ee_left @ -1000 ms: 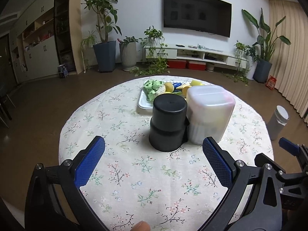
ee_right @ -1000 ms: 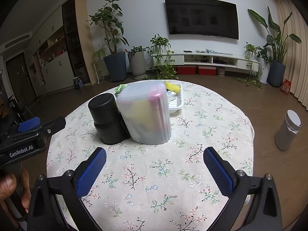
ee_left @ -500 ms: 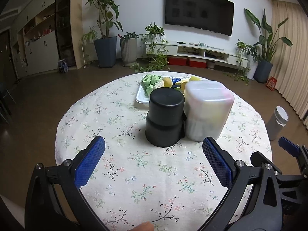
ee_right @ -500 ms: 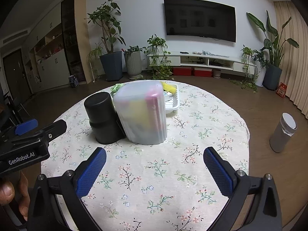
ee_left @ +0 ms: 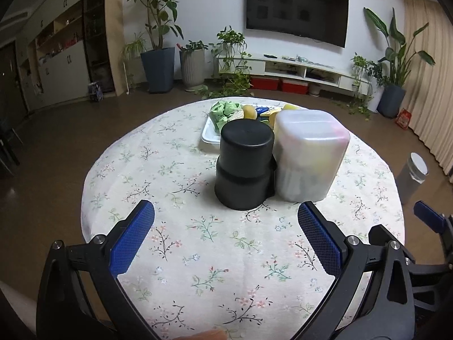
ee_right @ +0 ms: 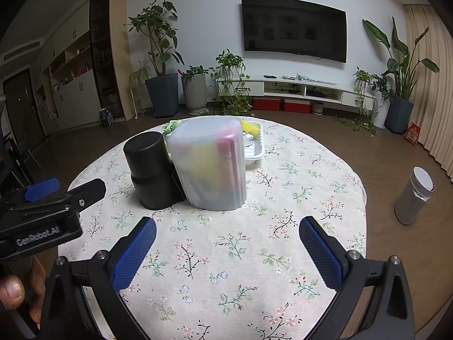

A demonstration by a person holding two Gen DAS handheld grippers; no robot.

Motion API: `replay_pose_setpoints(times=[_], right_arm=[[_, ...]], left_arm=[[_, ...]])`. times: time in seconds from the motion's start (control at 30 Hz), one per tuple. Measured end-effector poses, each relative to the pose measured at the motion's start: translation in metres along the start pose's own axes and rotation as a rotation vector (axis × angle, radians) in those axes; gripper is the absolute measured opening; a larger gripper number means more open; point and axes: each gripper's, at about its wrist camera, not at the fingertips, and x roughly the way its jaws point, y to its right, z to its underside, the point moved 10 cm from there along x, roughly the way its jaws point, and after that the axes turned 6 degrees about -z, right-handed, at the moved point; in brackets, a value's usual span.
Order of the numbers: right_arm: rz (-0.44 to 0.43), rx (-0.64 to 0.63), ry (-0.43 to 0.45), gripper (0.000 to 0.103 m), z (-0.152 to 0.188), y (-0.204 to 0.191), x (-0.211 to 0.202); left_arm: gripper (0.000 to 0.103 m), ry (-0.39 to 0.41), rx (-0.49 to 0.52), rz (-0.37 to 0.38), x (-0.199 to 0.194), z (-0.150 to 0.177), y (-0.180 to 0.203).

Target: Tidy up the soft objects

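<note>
Holding both tools low at the near edge, you have the left gripper (ee_left: 226, 235) and the right gripper (ee_right: 228, 243) released, jaws spread wide, nothing between them. Risk one: the black container (ee_left: 245, 167) and the frosted container (ee_left: 310, 155) stand touching at 12 o'clock, so a wide jaw closing on one is likely to shove or tip the other. Risk two: the tablecloth (ee_left: 198, 243) is loose fabric; dragging a fingertip across it could bunch it and shift everything standing on it. Risk three: the soft objects (ee_left: 226, 110) sit piled in the white tray (ee_left: 209, 136) directly behind both containers, so reaching over invites a knock. The table is round, its floral cloth hanging past the rim. Beyond it lie dark flooring, a grey bin (ee_right: 414, 195) at 3 o'clock, potted plants, a low media shelf and a wall-mounted television (ee_right: 294, 28).
</note>
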Motion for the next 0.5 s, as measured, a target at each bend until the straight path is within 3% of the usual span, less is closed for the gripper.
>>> replay_pose_setpoints(times=[0.5], right_arm=[[0.011, -0.009, -0.005, 0.103, 0.0035, -0.0003, 0.0004]], left_arm=[[0.103, -0.005, -0.009, 0.06, 0.0017, 0.0022, 0.0069]])
